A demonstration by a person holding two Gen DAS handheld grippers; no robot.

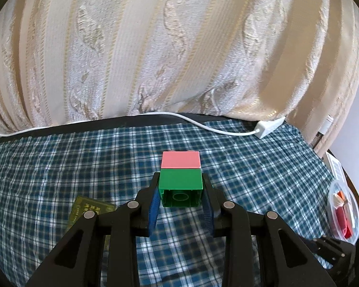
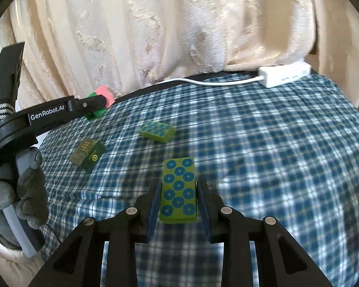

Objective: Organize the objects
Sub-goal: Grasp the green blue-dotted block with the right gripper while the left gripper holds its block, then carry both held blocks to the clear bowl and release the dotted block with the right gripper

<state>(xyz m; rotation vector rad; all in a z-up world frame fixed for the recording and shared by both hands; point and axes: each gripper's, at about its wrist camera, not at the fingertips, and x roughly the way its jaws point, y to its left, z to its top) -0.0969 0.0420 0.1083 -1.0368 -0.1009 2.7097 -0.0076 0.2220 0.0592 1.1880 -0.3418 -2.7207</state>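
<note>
Plaid cloth, three green tiles, left gripper clamping two stacked bricks, right gripper clamping one tile.

Soft daylight fills both views, and the pale curtain glows brightest, as if lit from behind. In the right wrist view the curtain is washed out near its top, its pattern mostly lost. Below it the checked cloth smears with motion blur, worst toward the right edge. The left wrist view is sharper; its cloth keeps crisp lines. Shadows are faint. Fisheye bending curves the curtain's hem, and dark corners ring both pictures.
</note>
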